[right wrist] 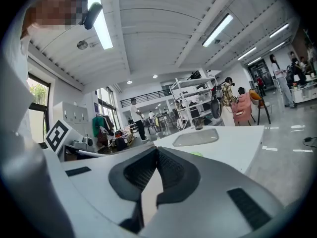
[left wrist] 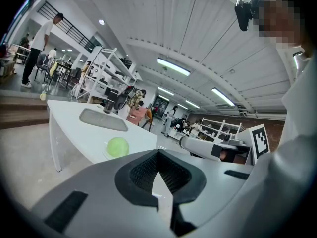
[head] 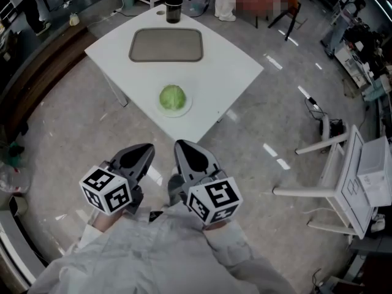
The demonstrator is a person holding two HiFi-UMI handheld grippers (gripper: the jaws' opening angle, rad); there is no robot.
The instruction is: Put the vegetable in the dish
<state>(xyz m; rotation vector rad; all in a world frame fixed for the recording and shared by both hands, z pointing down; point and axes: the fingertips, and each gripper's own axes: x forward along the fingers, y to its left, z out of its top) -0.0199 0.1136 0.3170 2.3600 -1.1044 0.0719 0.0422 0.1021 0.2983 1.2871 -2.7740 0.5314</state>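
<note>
A round green cabbage (head: pixel 173 98) rests on a small white plate (head: pixel 185 109) near the front corner of the white table (head: pixel 236 66). Behind it lies a shallow grey rectangular dish (head: pixel 166 45). Both grippers hang close to the person's body, short of the table and apart from the cabbage. My left gripper (head: pixel 147 149) is shut with nothing in it, and my right gripper (head: pixel 184 146) beside it is shut and empty too. The left gripper view has the cabbage (left wrist: pixel 118 147) just above the shut jaws. In the right gripper view only a green sliver of the cabbage (right wrist: pixel 197 153) shows.
A black bottle (head: pixel 174 3) stands at the table's far edge behind the dish. A white frame with a panel (head: pixel 346 182) stands on the floor to the right. Cables and shelving sit further right. People stand in the background.
</note>
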